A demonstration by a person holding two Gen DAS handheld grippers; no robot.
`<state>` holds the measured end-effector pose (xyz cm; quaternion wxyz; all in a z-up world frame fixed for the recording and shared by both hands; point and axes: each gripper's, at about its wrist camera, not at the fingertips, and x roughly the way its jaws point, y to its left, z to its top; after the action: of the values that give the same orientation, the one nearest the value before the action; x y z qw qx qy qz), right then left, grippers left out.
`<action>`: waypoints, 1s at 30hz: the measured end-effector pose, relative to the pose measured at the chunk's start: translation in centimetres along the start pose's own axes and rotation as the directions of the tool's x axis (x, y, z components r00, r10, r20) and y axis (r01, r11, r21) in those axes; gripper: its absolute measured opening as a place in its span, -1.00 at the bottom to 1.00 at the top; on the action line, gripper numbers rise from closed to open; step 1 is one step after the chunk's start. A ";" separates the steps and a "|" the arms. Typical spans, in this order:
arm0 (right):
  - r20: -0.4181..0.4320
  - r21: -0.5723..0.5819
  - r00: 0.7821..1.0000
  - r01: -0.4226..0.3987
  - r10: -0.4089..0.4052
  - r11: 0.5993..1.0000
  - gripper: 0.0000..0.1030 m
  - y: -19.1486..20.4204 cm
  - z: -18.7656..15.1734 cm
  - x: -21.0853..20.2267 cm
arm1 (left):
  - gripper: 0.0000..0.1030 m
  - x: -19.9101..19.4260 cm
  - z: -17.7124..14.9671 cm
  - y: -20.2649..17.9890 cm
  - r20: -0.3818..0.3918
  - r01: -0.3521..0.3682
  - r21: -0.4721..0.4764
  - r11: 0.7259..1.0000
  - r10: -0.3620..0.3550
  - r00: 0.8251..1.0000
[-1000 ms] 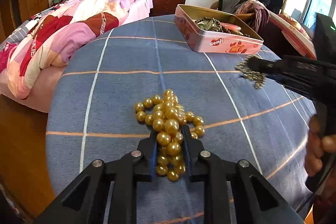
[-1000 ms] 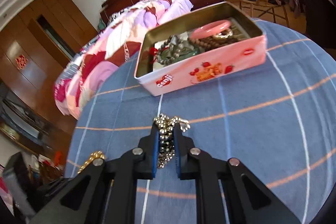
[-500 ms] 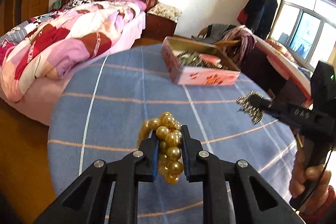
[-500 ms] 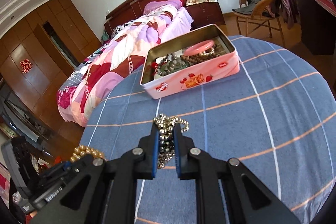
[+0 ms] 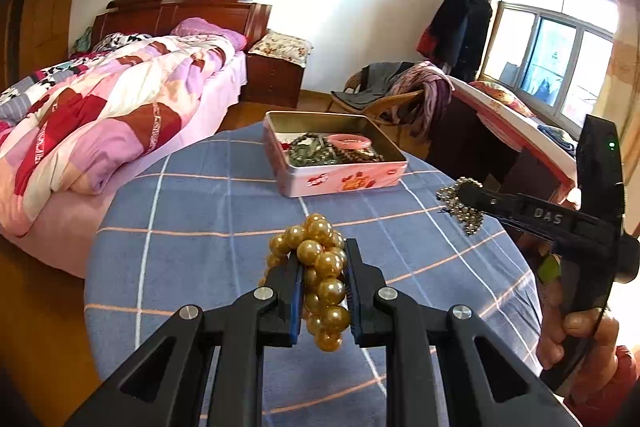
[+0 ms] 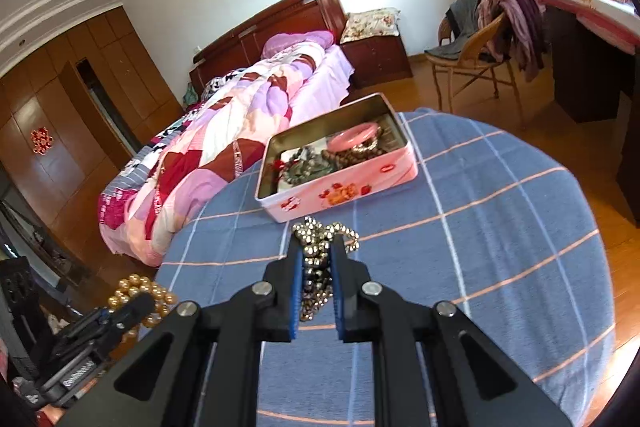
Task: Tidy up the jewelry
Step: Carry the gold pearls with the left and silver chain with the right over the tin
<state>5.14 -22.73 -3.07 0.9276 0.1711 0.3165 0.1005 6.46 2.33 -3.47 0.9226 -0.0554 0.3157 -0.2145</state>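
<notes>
My left gripper (image 5: 323,259) is shut on a gold pearl necklace (image 5: 320,267), held bunched above the blue checked table (image 5: 192,227). My right gripper (image 6: 316,251) is shut on a silver bead chain (image 6: 320,243), also lifted above the table. The open pink tin (image 5: 336,167) stands at the table's far side and holds a pink bangle (image 5: 349,141) and dark bead strings. In the right wrist view the tin (image 6: 340,187) lies just beyond the chain, and the left gripper with the pearls (image 6: 140,297) shows at lower left. The right gripper (image 5: 464,203) shows at right in the left wrist view.
A bed with a pink patchwork quilt (image 5: 104,115) runs along the table's left side. A wicker chair draped with clothes (image 5: 400,95) stands behind the tin. A desk (image 5: 508,115) is at the right by the window. The table is round, with wooden floor around it.
Both grippers have risen from the table with their jewelry. The pearl necklace, lying on the cloth a second ago, now hangs in my left gripper. The tin looks farther and lower.
</notes>
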 end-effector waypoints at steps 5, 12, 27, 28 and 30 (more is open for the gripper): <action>-0.019 0.006 1.000 0.019 -0.019 1.000 -0.69 -0.5 -0.4 0.7 | -0.66 1.3 -0.7 -1.1 -0.038 0.025 0.016 1.000 -0.024 0.999; 0.007 0.006 0.999 0.033 -0.033 0.999 -0.69 -1.1 0.4 0.0 | -0.66 1.6 -0.2 -1.4 -0.032 0.054 0.003 0.999 -0.053 0.998; 0.109 -0.039 0.994 0.030 -0.026 0.999 -0.69 -0.5 6.0 0.6 | -0.66 3.7 5.9 -2.8 0.079 0.097 0.032 0.995 -0.099 0.992; 0.120 -0.038 0.992 0.027 -0.023 0.999 -0.69 -0.5 6.6 0.7 | -0.66 3.9 6.4 -2.8 0.085 0.097 0.035 0.995 -0.100 0.991; 0.141 -0.043 0.990 0.027 -0.021 0.999 -0.69 -0.4 7.7 0.8 | -0.66 4.3 7.5 -2.9 0.104 0.099 0.039 0.994 -0.103 0.989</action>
<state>10.59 -24.78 2.02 0.9523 0.1532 0.2500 0.0841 13.01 -2.38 0.71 0.9268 -0.0670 0.2595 -0.2632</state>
